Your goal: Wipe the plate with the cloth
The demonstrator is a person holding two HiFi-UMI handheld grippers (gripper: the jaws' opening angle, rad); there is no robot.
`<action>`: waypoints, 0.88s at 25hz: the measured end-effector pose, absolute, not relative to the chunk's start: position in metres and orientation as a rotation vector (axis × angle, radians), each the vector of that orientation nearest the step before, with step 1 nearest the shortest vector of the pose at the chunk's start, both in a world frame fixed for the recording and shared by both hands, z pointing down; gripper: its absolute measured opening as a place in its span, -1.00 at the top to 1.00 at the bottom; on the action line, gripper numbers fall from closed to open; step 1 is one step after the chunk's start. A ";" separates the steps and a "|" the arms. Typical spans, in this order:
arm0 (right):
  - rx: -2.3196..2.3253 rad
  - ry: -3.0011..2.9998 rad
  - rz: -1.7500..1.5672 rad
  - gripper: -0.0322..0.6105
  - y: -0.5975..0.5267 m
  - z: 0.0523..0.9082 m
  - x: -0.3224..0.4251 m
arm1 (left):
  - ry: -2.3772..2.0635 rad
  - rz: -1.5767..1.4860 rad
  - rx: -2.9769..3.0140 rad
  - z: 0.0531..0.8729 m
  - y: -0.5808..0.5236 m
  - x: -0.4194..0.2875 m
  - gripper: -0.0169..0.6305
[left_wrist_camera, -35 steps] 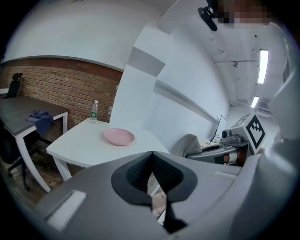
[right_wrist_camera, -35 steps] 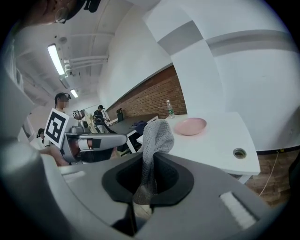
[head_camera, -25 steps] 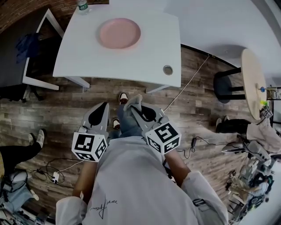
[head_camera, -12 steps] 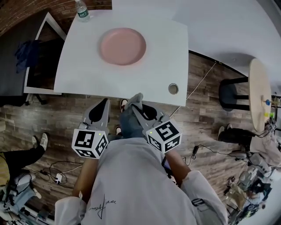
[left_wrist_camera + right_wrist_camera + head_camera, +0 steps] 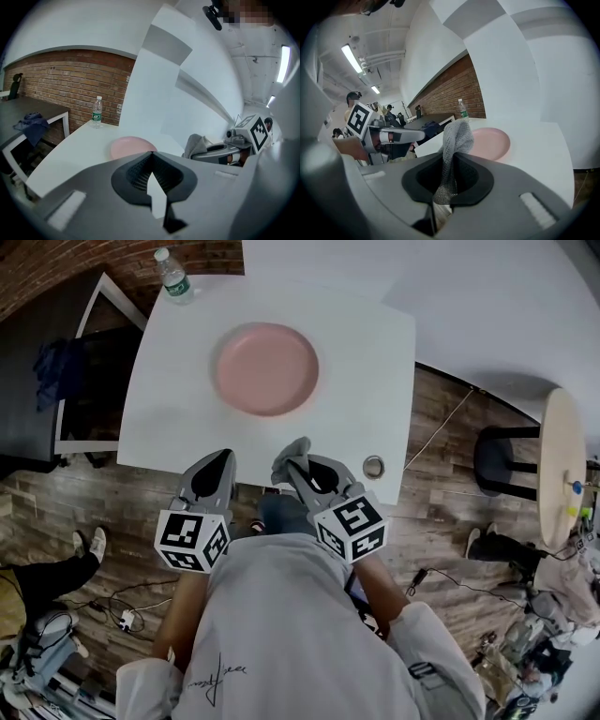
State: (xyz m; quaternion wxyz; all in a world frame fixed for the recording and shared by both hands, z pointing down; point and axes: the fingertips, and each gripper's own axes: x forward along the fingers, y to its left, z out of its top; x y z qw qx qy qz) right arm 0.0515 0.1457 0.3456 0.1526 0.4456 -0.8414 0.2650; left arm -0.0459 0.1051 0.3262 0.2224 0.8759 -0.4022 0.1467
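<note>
The pink plate lies flat on the white table, a little toward the far side, with nothing on it. The grey cloth is well apart from it at the table's near edge. It is pinched in the right gripper, whose jaws are clamped on its waffle-textured fabric. In the right gripper view a fold of the cloth stands up above the jaws, with the plate behind it.

The left gripper hovers beside the right one, also at the near edge. Its jaws are pressed together with nothing between them, and past their closed tips the left gripper view shows the plate.

A plastic water bottle stands upright at the table's far left corner. A small round object sits near the front right corner, just beside the right gripper.

Left of the white table is a dark table with a blue garment draped on it. A round wooden tabletop stands to the right on the plank floor.
</note>
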 end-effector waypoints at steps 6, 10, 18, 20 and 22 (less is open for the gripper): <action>1.212 -2.404 0.747 0.79 0.114 0.358 0.061 | -1.162 0.448 2.365 0.343 0.078 -0.050 0.89; 1.176 -2.368 0.683 0.79 0.096 0.369 0.069 | -1.153 0.475 2.355 0.349 0.064 -0.049 0.89; 1.168 -2.330 0.663 0.79 0.068 0.379 0.084 | -1.156 0.479 2.326 0.362 0.043 -0.051 0.89; 1.170 -2.321 0.663 0.79 0.059 0.382 0.087 | -1.146 0.499 2.321 0.368 0.038 -0.050 0.89; 1.176 -2.309 0.673 0.79 0.052 0.386 0.090 | -1.135 0.511 2.312 0.374 0.033 -0.049 0.89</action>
